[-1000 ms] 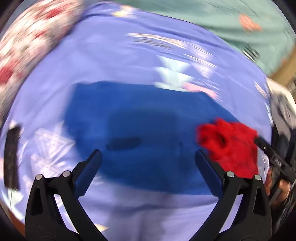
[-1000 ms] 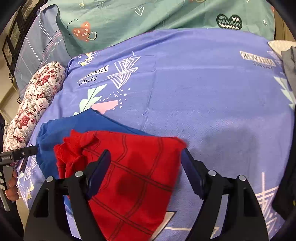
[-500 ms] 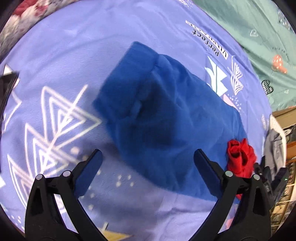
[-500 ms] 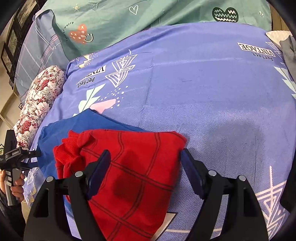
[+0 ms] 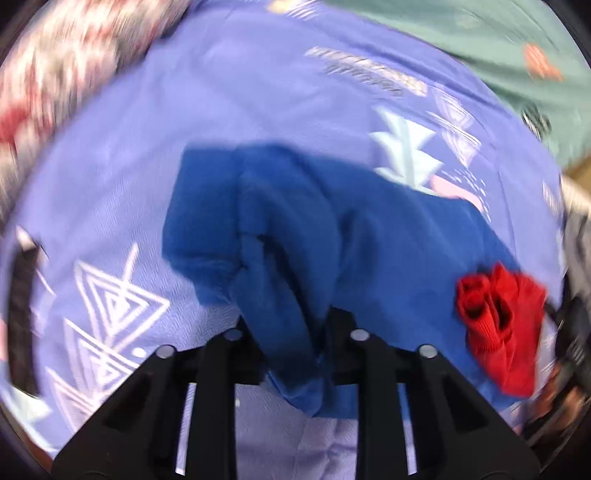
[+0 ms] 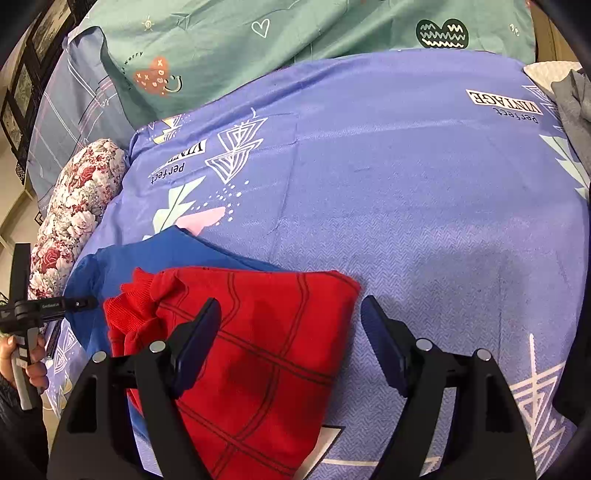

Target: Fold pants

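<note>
Blue pants [image 5: 388, 240] lie rumpled on the purple bedsheet [image 6: 406, 184]. A red cloth with dark grid lines [image 6: 258, 350] lies over their near end, and shows as a red bunch [image 5: 498, 325] in the left wrist view. My left gripper [image 5: 291, 321] points steeply down. Its jaws are closing, and they pinch a raised fold of the blue fabric between them. My right gripper [image 6: 291, 306] stands open just above the red cloth, one finger over the cloth and the other over bare sheet. At that view's left edge, a hand [image 6: 22, 354] grips the left tool's handle.
A floral bolster [image 6: 74, 214] lies along the bed's left side. A green duvet [image 6: 295, 29] and a plaid pillow [image 6: 62, 110] lie at the far end. A grey garment [image 6: 572, 103] is heaped at the far right. Bare sheet stretches beyond and right of the pants.
The left jaws have come together from wide open and now pinch a fold of the blue pants. That view swung and is blurred. The right gripper has stayed open in place.
</note>
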`<state>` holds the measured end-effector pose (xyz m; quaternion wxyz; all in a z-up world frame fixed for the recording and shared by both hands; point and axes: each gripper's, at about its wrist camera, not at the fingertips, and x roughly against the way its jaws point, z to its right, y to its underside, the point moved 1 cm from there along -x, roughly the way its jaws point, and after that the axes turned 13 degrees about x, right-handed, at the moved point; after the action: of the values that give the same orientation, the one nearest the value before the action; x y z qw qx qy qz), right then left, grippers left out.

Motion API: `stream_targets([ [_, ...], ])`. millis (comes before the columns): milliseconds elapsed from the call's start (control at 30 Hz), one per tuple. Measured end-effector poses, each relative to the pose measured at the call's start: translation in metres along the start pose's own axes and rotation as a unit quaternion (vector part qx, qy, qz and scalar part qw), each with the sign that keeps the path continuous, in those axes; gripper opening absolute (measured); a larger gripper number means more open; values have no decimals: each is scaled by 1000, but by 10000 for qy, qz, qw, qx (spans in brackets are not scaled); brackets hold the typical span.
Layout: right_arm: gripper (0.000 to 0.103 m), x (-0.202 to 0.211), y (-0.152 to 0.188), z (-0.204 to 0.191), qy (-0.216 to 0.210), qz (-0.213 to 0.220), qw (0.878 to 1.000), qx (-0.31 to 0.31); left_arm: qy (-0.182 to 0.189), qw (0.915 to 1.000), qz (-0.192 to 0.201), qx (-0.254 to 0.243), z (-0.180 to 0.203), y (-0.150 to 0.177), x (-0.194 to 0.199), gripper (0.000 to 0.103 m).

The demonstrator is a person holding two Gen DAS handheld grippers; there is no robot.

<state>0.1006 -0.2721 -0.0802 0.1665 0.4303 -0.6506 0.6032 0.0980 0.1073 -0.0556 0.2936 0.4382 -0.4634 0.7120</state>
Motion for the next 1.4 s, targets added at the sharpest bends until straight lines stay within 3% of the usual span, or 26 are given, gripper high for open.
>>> stream_targets([
  [100,78,3,-1,1,-14,52,10000,-63,141,9984,381,-385,26,3,32,19],
  [233,78,9,-1,2,-4,147,9999,-58,786,9894,738,-974,77,12,83,20],
  [300,78,11,-1,3,-26,184,9998,-94,1028,9833,754,-1298,104,21,94,21],
  [400,78,14,-2,8,-65,217,9995,-209,1282,9743,480,-1790,144,45,87,23],
  [500,78,14,-1,12,-67,198,9993,-316,1297,9709,104,-2010,168,65,58,34],
  [567,78,13,-1,15,-70,165,9992,-367,1299,9682,-357,-2109,183,83,27,66],
  [633,79,11,0,18,-75,105,9990,-434,1196,9681,-534,-2136,191,96,9,78],
  [700,79,10,0,20,-84,73,9989,-464,1093,9662,-400,-2301,195,107,10,83],
  [833,79,9,1,22,-26,36,9987,-515,1596,9591,-459,-2294,185,106,39,93],
  [967,78,13,0,23,41,102,9987,-495,1913,9603,15,-2032,161,82,77,98],
  [1067,79,20,-1,26,168,262,9979,-560,1643,9702,495,-1713,138,63,84,101],
  [1167,79,35,-3,33,128,498,9950,-853,953,9838,771,-1306,116,48,64,101],
  [1267,82,41,-8,23,-619,315,9928,-971,486,9912,449,-1145,104,44,24,101],
  [1400,84,41,-13,-8,-853,7,9944,-625,438,9899,57,-1347,106,58,-8,101],
])
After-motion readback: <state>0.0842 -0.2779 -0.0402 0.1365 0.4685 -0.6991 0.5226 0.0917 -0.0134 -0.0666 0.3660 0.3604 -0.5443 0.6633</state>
